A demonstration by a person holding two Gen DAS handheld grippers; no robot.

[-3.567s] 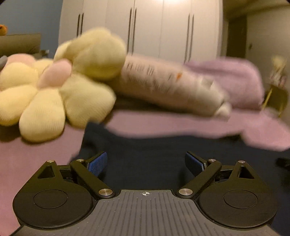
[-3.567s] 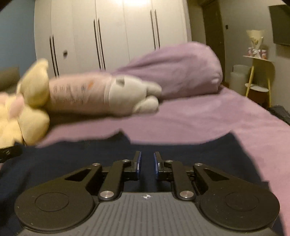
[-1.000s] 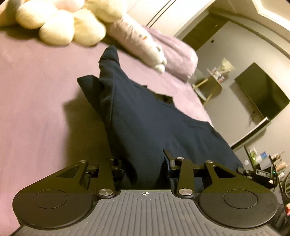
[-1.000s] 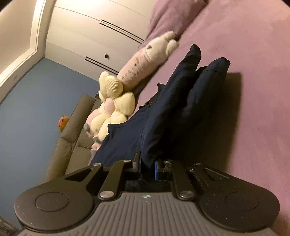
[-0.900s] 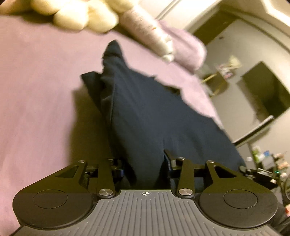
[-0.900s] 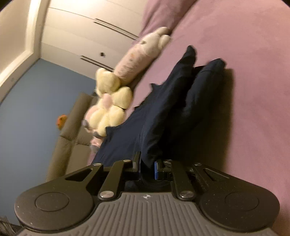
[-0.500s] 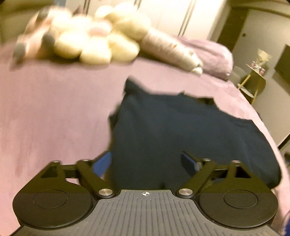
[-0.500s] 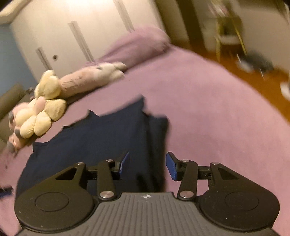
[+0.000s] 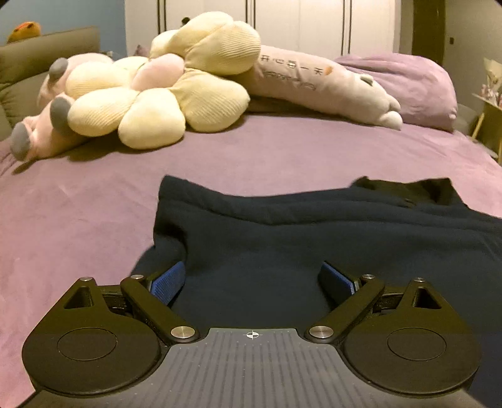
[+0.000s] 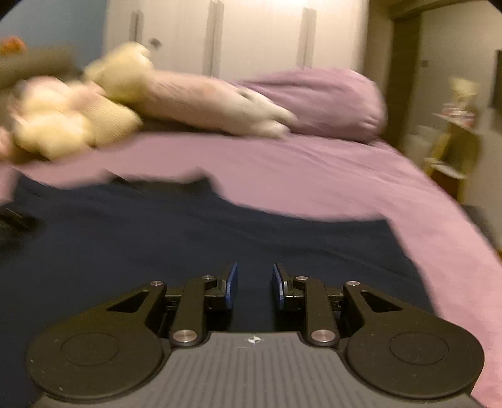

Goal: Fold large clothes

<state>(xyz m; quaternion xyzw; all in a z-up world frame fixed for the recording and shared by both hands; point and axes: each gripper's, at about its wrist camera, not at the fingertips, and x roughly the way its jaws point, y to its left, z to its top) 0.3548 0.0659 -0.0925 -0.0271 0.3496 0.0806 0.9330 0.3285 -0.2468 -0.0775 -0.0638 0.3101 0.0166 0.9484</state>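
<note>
1. The bed [image 9: 282, 150], under a purple cover, fills both views; its near edge and both sides are cut off by the frames.
2. The dark navy garment [image 9: 313, 238] lies spread on the bed just ahead of both cameras. In the left wrist view its left edge is doubled over in a thick fold, and its right side runs out of frame. What kind of garment it is cannot be told, since the near part is hidden behind the gripper bodies.
3. Behind it, well apart, a cream flower-shaped plush cushion [image 9: 163, 94] rests against a long pale bolster plush [image 9: 323, 84] printed with characters too small to read. A pink plush toy with grey feet [image 9: 40, 125] is partly hidden behind the flower.
4. A purple pillow [image 9: 417, 88] sits at the head of the bed on the right, before white wardrobe doors [image 9: 298, 25].
5. The right wrist view is motion-blurred: the plush toys, the pillow and a yellow side stand [image 10: 455, 150] are smeared and hard to make out.
6. The left hand-held gripper [image 9: 252, 279] stands wide, its jaws opening, and is low over the garment near the folded edge; the blue pads [image 9: 166, 281] press on nothing.
7. The right hand-held gripper [image 10: 254, 285] stands narrow, its jaws closing, a gap showing between the pads [image 10: 232, 284]. Navy cloth lies beyond the gap; nothing looks pinched, though the blur makes this uncertain.
</note>
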